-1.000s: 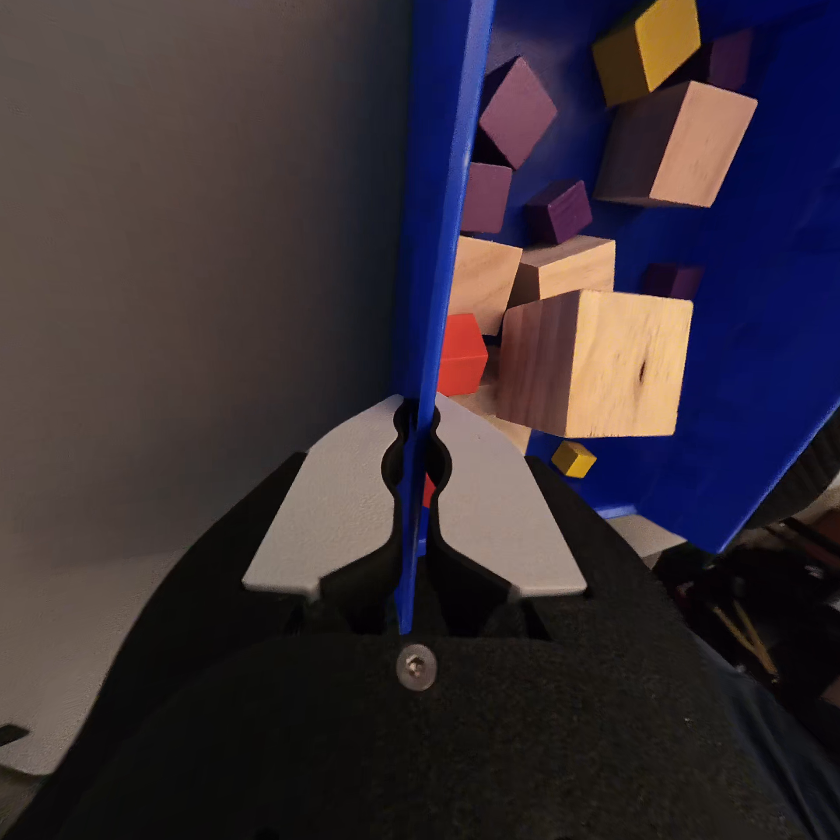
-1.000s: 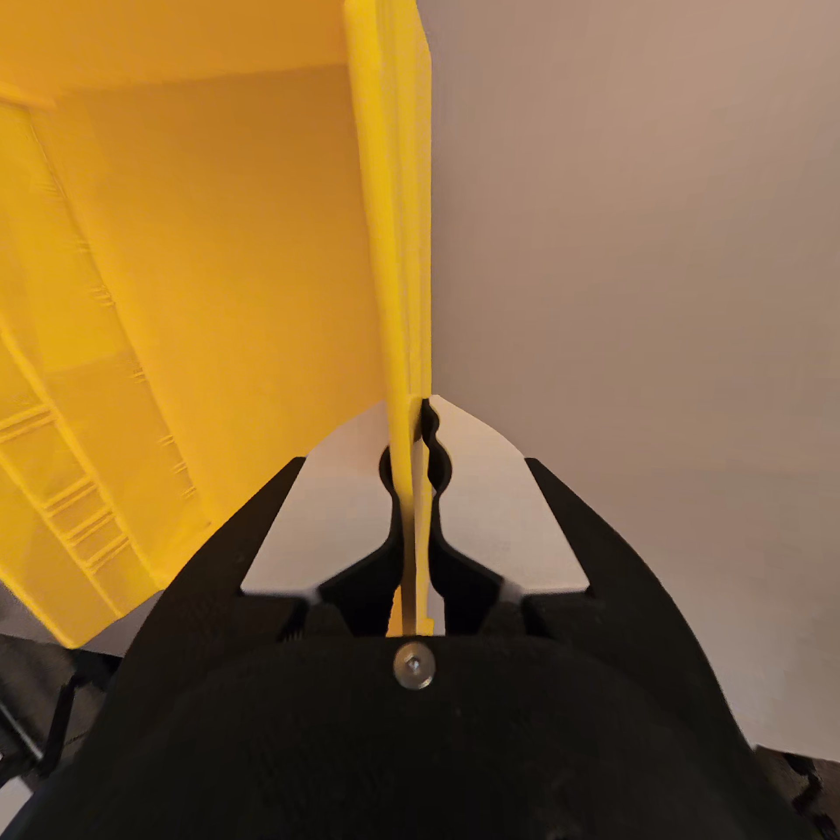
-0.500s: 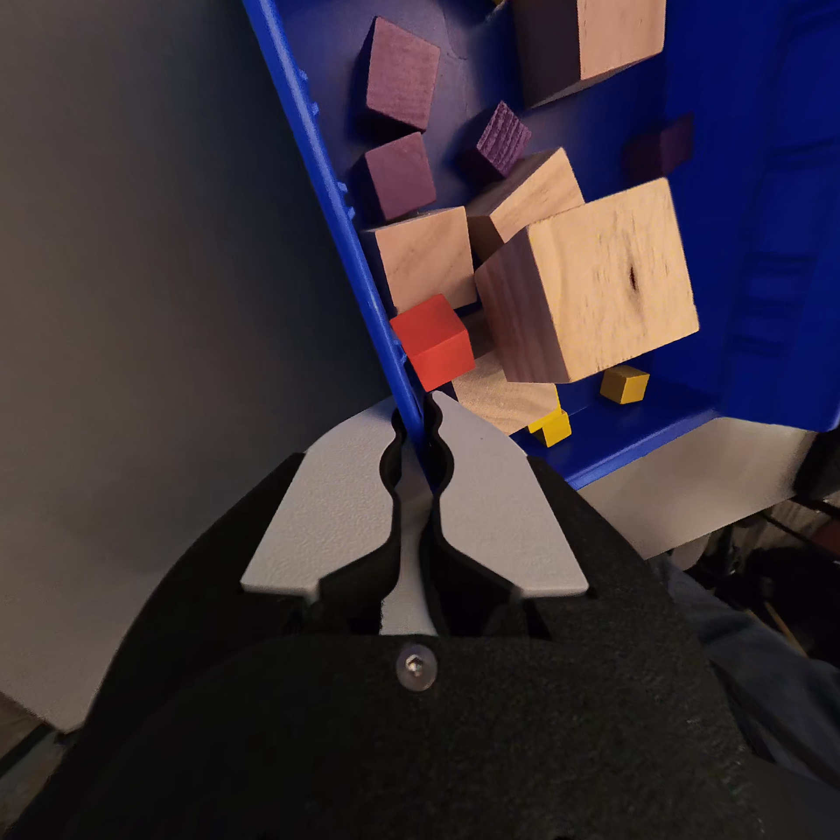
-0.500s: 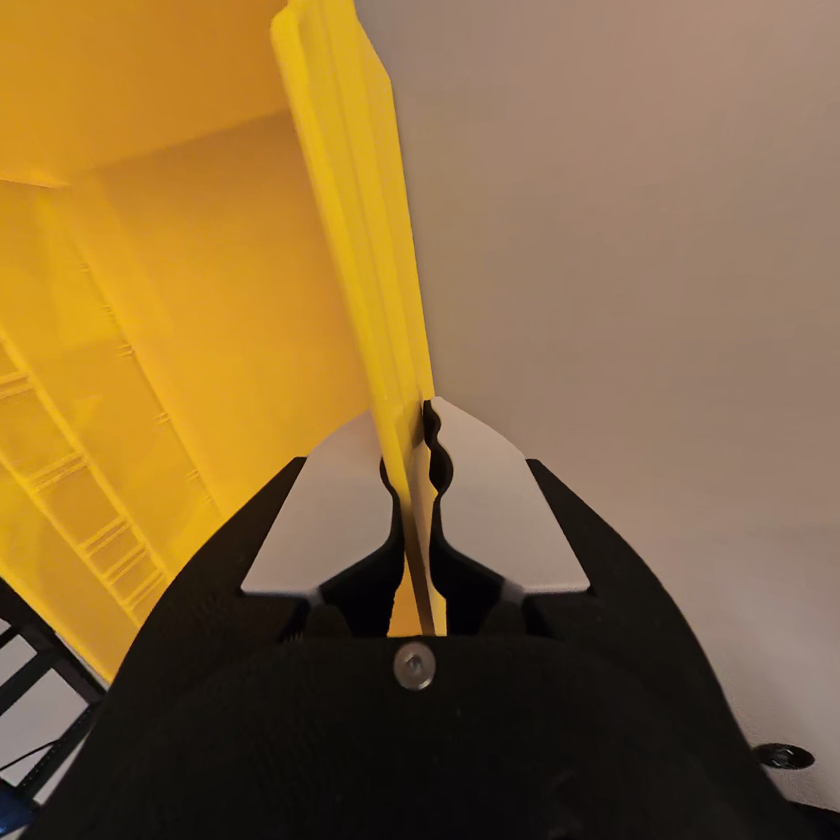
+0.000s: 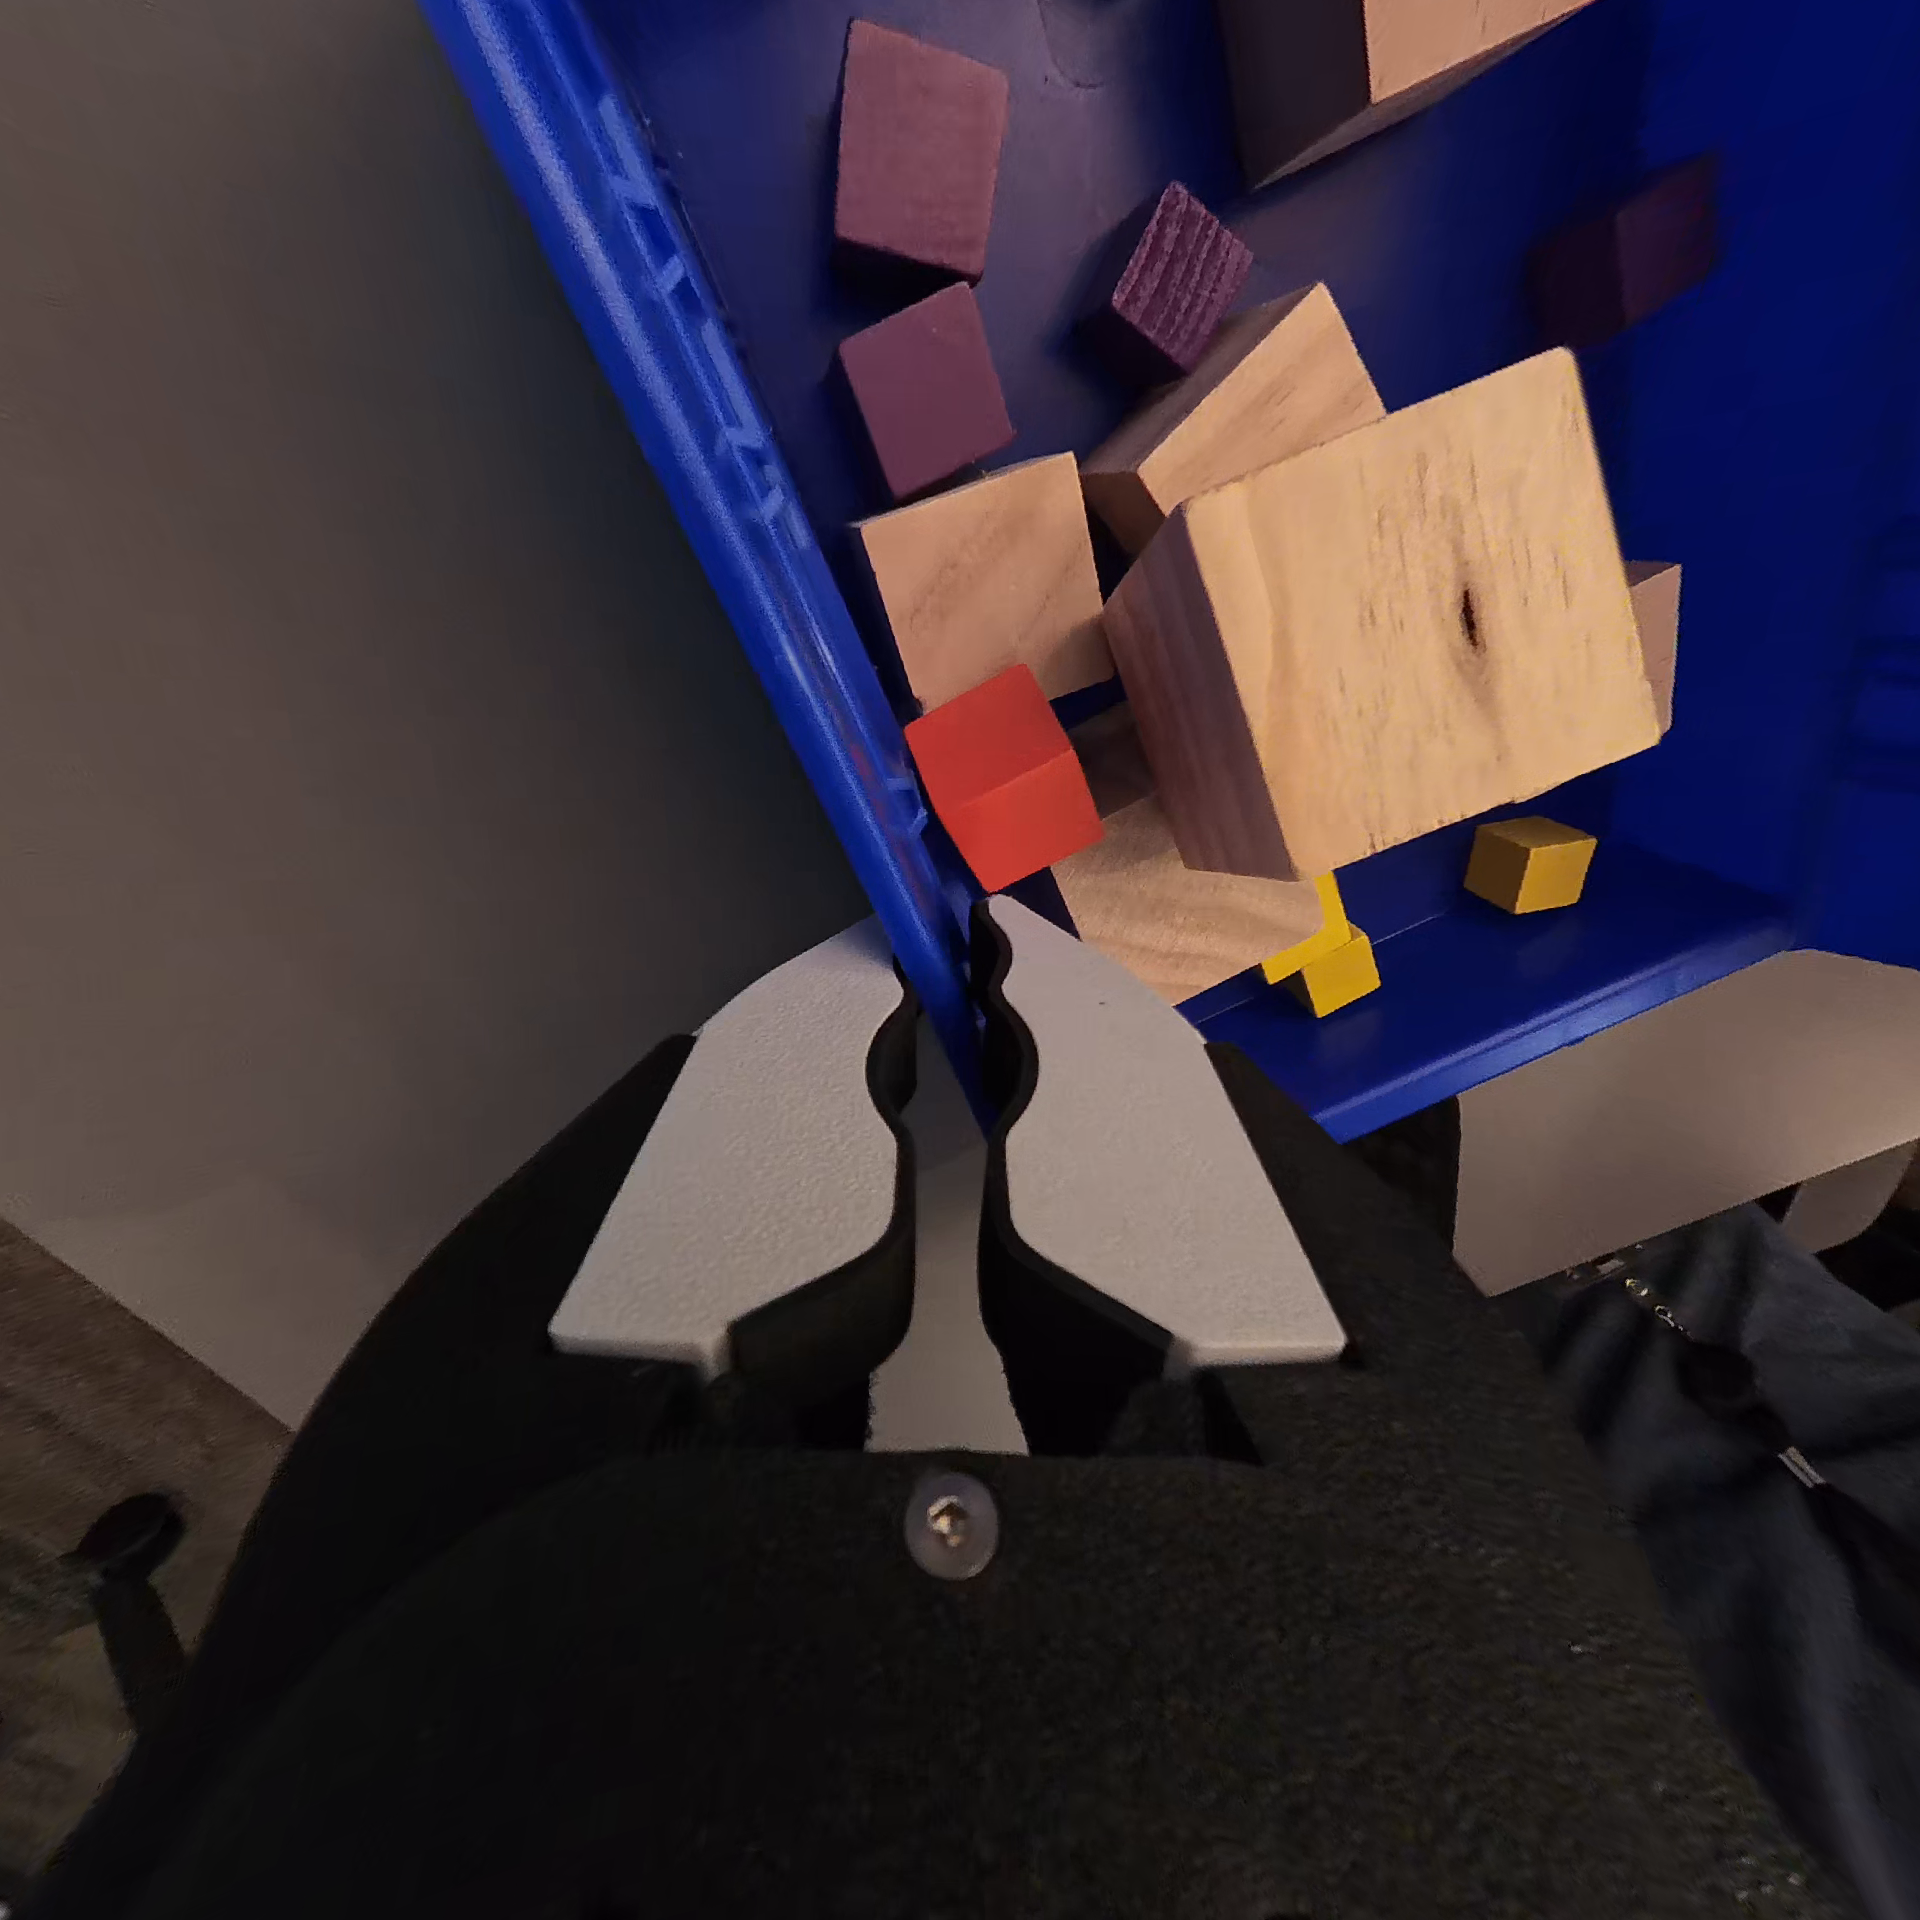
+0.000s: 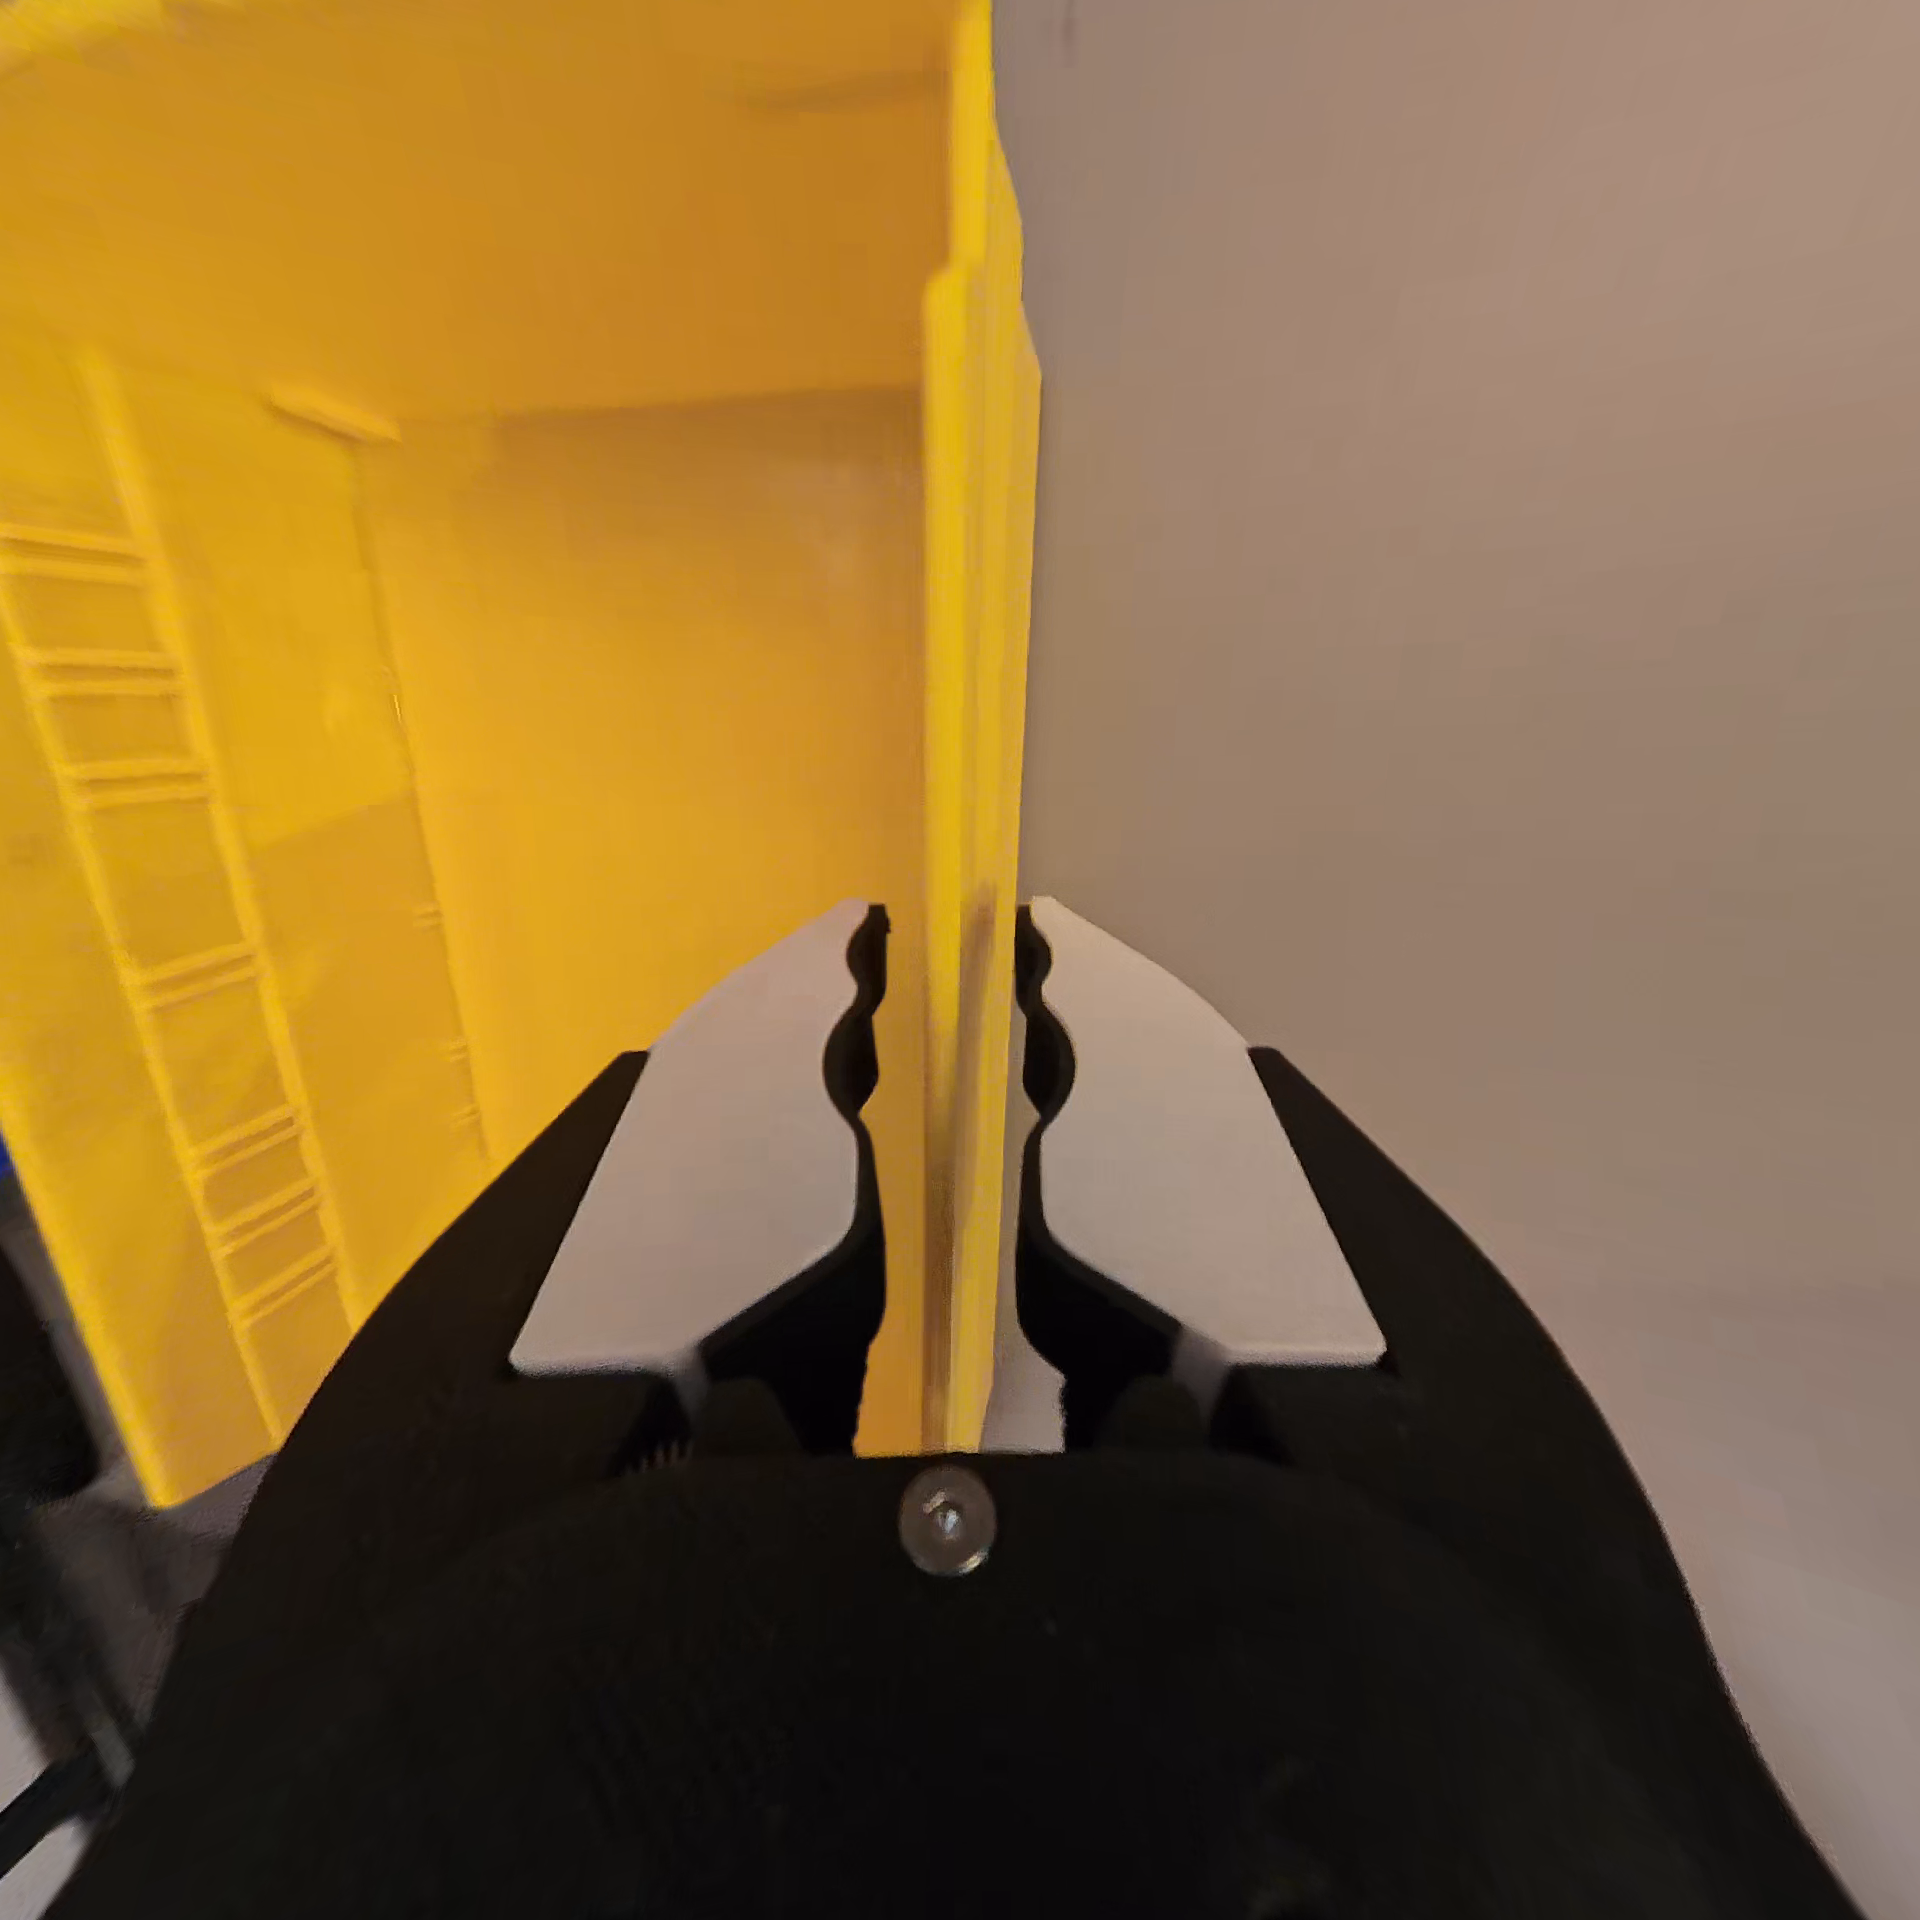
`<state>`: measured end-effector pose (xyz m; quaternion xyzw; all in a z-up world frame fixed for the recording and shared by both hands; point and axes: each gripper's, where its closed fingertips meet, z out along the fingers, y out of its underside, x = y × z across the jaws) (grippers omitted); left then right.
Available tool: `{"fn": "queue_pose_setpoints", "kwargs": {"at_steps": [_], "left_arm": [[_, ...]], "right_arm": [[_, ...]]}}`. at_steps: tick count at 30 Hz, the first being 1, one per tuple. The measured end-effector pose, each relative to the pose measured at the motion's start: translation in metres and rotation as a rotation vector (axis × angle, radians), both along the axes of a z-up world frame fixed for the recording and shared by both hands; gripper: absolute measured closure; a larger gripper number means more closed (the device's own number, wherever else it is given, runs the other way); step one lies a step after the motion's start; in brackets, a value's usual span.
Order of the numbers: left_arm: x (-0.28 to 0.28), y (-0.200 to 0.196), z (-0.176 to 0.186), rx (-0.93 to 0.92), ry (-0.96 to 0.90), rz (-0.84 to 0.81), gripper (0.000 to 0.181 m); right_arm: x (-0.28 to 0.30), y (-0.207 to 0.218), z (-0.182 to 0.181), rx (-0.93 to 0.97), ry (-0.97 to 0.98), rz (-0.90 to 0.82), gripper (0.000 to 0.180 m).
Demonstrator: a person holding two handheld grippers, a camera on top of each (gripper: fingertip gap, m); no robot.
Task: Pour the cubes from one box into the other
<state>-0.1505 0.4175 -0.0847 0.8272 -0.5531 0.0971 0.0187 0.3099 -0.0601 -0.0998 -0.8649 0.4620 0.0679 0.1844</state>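
Note:
In the left wrist view my left gripper (image 5: 940,925) is shut on the side wall of the blue box (image 5: 665,312), pinching it only at the fingertips, near the box's corner. The box holds several cubes: a large wooden cube (image 5: 1392,623), a red cube (image 5: 1003,774), purple cubes (image 5: 920,156) and small yellow cubes (image 5: 1335,971). In the right wrist view my right gripper (image 6: 951,914) is open. The side wall of the yellow box (image 6: 977,623) stands between its pads, with a gap on each side. The part of the yellow box's inside (image 6: 623,623) that shows holds no cubes.
Both boxes are over a pale grey table (image 5: 312,520), which also shows in the right wrist view (image 6: 1455,623). The table's edge and the floor (image 5: 104,1351) are at the lower left. Dark cloth (image 5: 1714,1403) lies at the lower right.
My right gripper has opened off the yellow box's wall. The blue box has turned in my left gripper, and its wall has slid out towards the fingertips.

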Motion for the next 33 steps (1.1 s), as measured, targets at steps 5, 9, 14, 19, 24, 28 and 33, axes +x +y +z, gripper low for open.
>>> {"fn": "queue_pose_setpoints", "kwargs": {"at_steps": [5,9,14,19,24,28,33], "left_arm": [[-0.001,0.004,0.0,-0.009,-0.01,0.001,0.174],[0.001,0.002,0.001,-0.078,-0.084,0.044,0.173],[0.006,0.003,0.004,-0.13,-0.188,0.089,0.169],[0.025,0.021,0.032,-0.121,-0.381,0.192,0.163],[0.037,0.029,0.035,-0.142,-0.416,0.287,0.154],[0.042,0.031,0.026,-0.118,-0.373,0.309,0.154],[0.038,0.032,0.004,-0.053,-0.219,0.302,0.16]], "right_arm": [[0.018,0.013,0.071,0.061,-0.384,0.015,0.144],[-0.012,0.053,0.172,0.178,-0.922,0.131,0.143],[-0.127,0.15,0.217,0.503,-0.984,0.422,0.13],[-0.224,0.237,0.163,0.583,-0.518,0.588,0.12],[-0.262,0.3,0.105,0.511,-0.242,0.576,0.119],[-0.284,0.343,0.078,0.481,-0.045,0.518,0.119],[-0.286,0.372,0.045,0.259,-0.093,0.501,0.118]]}}
